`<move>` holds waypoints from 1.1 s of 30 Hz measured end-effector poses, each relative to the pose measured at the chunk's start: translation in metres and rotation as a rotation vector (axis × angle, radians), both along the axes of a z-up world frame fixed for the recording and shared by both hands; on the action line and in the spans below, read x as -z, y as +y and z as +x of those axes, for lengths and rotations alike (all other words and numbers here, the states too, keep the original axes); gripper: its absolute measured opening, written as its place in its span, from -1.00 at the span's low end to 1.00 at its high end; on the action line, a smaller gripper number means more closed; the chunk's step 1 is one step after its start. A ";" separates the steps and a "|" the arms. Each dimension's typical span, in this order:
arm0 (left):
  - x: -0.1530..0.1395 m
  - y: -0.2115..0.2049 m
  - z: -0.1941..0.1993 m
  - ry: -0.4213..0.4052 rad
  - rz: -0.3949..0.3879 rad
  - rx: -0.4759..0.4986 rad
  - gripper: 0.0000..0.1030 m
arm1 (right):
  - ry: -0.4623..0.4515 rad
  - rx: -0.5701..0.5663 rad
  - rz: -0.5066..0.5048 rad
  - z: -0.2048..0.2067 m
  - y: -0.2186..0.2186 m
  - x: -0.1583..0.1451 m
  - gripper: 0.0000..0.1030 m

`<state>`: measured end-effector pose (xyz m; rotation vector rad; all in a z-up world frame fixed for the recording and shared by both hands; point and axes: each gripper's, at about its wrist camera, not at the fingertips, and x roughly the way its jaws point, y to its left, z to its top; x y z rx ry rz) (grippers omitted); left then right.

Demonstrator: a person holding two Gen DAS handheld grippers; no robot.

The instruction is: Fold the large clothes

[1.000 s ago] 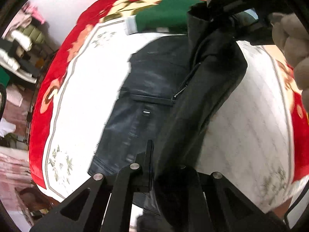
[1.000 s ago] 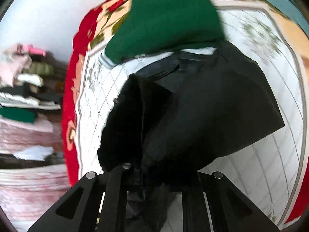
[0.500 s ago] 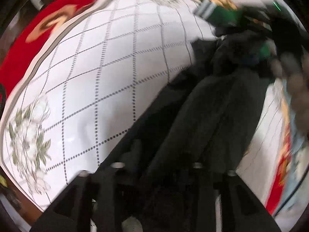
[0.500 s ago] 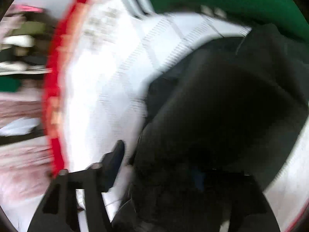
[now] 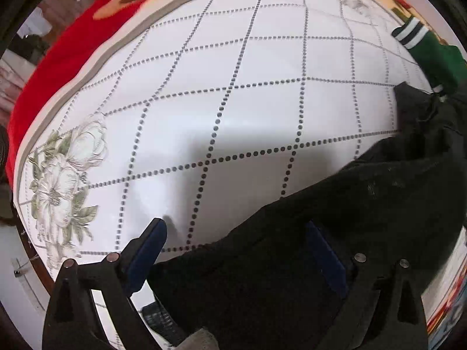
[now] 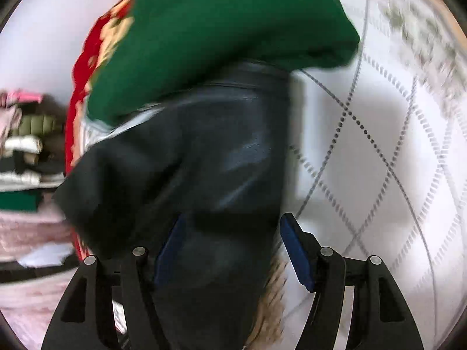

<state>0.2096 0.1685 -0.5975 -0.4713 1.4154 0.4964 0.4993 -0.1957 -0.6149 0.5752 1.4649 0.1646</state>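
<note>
Left wrist: one black garment [image 5: 364, 204] (one green [image 5: 435, 58]).

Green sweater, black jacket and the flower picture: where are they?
Green sweater [image 6: 233, 23]: right wrist view, on its broad front.
Black jacket [image 6: 221, 157]: right wrist view, on its shiny middle.
Flower picture [image 5: 64, 172]: left wrist view, on the printed white bloom.
</note>
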 end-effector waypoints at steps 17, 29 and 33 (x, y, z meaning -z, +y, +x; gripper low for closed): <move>-0.092 -0.109 -0.013 -0.063 0.113 0.333 0.91 | 0.086 0.265 -0.008 -0.181 -0.126 -0.030 -0.63; -0.064 -0.172 0.060 -0.072 0.058 0.396 0.91 | 0.145 0.032 -0.191 -0.232 -0.157 -0.094 -0.24; -0.014 -0.160 0.079 0.013 -0.048 0.327 1.00 | 0.032 -0.170 -0.032 -0.187 -0.090 -0.101 -0.24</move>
